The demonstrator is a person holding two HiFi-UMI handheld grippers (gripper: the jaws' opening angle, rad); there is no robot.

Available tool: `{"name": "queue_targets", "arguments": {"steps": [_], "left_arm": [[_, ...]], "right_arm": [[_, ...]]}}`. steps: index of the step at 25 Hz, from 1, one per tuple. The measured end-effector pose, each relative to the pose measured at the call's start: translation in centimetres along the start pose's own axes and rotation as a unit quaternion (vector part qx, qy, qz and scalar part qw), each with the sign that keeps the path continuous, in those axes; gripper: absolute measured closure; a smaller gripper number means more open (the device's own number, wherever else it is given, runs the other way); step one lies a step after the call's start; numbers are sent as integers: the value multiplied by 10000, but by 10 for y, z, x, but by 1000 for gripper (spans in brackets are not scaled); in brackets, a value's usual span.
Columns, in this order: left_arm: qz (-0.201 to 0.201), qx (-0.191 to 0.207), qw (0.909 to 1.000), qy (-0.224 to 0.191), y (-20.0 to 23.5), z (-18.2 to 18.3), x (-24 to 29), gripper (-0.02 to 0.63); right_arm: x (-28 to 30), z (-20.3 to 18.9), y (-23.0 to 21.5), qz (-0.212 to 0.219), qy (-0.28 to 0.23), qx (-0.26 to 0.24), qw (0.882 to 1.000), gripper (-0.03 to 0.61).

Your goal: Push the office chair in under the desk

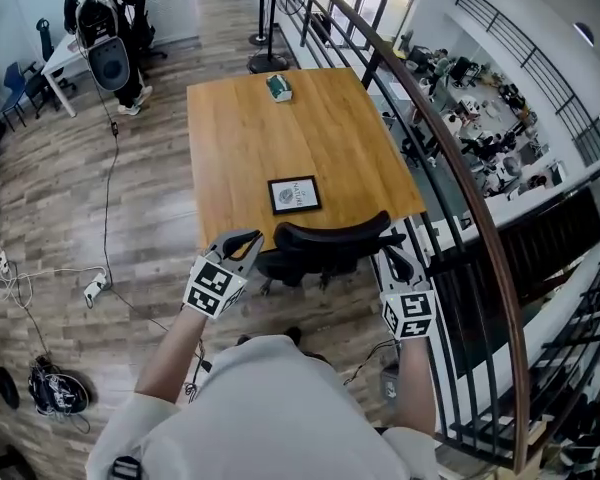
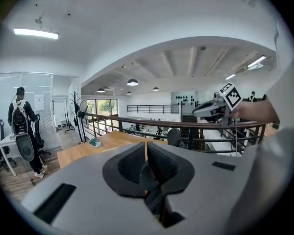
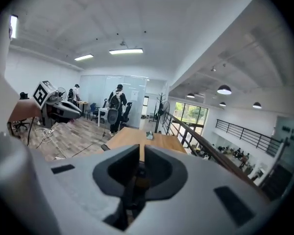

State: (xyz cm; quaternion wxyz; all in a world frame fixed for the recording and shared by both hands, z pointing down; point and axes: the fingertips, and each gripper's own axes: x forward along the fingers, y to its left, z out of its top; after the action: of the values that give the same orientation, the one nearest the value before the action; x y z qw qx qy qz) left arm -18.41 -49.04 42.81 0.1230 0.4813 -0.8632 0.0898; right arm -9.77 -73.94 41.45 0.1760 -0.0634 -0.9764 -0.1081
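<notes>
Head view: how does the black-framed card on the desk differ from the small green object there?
Place: the black-framed card lies by the desk's near edge, close to the office chair; the green object sits near the far edge. Look: the card is flat, a dark frame round a white face; the green object is green and white, and bulkier. Both rest on the desk, well apart.

1 chair point(image 1: 330, 239); 1 desk point(image 1: 280, 138); 2 grippers point(image 1: 248, 242) point(image 1: 396, 255)

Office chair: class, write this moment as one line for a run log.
office chair: backrest at desk near edge | left tongs: closed at backrest's left end | right tongs: closed at backrest's right end
</notes>
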Motion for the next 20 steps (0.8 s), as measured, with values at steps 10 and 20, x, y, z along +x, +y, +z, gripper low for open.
{"name": "queue_targets", "arguments": {"steps": [10,20], "left_arm": [[-68,-63,9995,-295,3,16,-17,620],[-182,-120,9995,-248,0,11,-13,620]], "right_arm": [[-7,13,15,-177,-220,158,9995,577],[-10,14,18,-192,-194,128,9995,577]]}}
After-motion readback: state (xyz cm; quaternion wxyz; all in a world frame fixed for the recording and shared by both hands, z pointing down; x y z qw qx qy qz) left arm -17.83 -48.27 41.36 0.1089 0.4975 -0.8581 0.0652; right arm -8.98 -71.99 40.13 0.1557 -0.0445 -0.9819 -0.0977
